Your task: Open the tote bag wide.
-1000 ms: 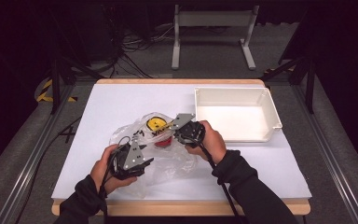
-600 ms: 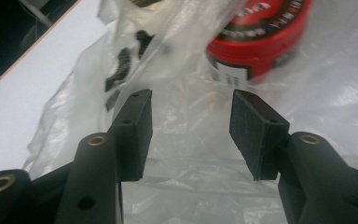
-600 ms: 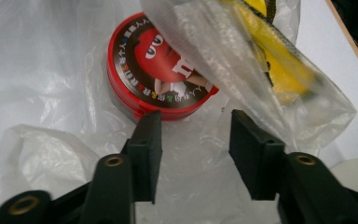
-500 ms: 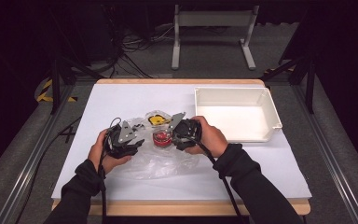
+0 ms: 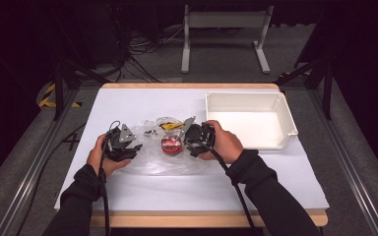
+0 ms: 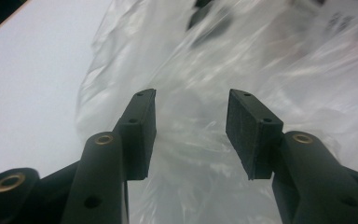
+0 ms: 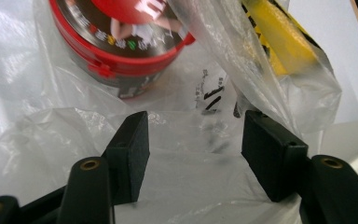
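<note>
Both hand-held grippers sit at the clear plastic bag (image 5: 167, 150) mid-tabletop (image 5: 128, 191). Left hand-held gripper (image 5: 123, 147) at the bag's left edge, right hand-held gripper (image 5: 194, 140) at its right edge. Both released: jaws apart w/ only crinkled film between them, nothing pinched yet.

Step in hand looks like getting hold of the bag from both sides, maybe to open it or lift it. To do it well: pinch one layer of film per side, close to the mouth, not the bulk. Keep the right jaws off the red tub (image 7: 121, 51) just ahead of them. Pull apart gently, since thin film slips & tears.

Count: 1 bag, 1 red tub inside, 1 yellow packet (image 7: 279, 42) inside, 1 white tray (image 5: 280, 105) at right, empty. 2 grippers.
</note>
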Demonstrator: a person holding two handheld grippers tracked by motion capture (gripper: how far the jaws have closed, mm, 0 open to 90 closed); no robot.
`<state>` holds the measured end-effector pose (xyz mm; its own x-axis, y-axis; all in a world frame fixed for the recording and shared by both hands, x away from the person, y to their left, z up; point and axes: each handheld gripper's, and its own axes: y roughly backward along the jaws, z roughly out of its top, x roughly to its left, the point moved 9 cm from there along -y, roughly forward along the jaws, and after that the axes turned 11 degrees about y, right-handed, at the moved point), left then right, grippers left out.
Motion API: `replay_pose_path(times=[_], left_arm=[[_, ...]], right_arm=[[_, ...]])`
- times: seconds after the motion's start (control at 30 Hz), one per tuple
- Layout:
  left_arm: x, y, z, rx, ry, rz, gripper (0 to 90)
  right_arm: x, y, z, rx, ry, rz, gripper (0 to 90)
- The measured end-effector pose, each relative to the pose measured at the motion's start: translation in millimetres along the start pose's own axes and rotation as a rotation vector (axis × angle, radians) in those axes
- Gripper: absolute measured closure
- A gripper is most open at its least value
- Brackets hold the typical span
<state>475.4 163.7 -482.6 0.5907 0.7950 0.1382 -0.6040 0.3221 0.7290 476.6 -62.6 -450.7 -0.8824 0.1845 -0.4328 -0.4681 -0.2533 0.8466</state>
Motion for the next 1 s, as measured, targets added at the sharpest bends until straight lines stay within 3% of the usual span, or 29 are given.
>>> replay_pose_path(times=[0.07,0.2,0.53,0.67,0.77,1.0], left_arm=[[6.7,-2.3,-2.6,0.009,0.015,0.025,51.5],[13.2,-1.7,-5.7,0.01,0.038,0.029,50.2],[13.1,39.5,16.9,-0.161,0.093,-0.04,40.8],[4.1,64.4,30.8,-0.268,0.065,-0.108,38.5],[-7.8,77.7,36.6,-0.307,0.022,-0.145,41.3],[-40.4,74.0,32.7,-0.263,-0.093,-0.219,47.3]], right_arm=[[-2.0,-1.7,-2.6,0.013,-0.001,-0.003,40.2],[-1.0,-5.4,-4.3,0.028,0.008,0.018,38.0],[-1.7,-10.5,2.5,0.013,0.003,0.001,35.6],[-3.0,-9.8,5.9,0.005,0.009,-0.005,36.8],[-4.6,-9.7,7.6,0.001,0.006,-0.011,37.1],[-6.2,-9.2,8.2,-0.004,0.006,-0.008,41.4]])
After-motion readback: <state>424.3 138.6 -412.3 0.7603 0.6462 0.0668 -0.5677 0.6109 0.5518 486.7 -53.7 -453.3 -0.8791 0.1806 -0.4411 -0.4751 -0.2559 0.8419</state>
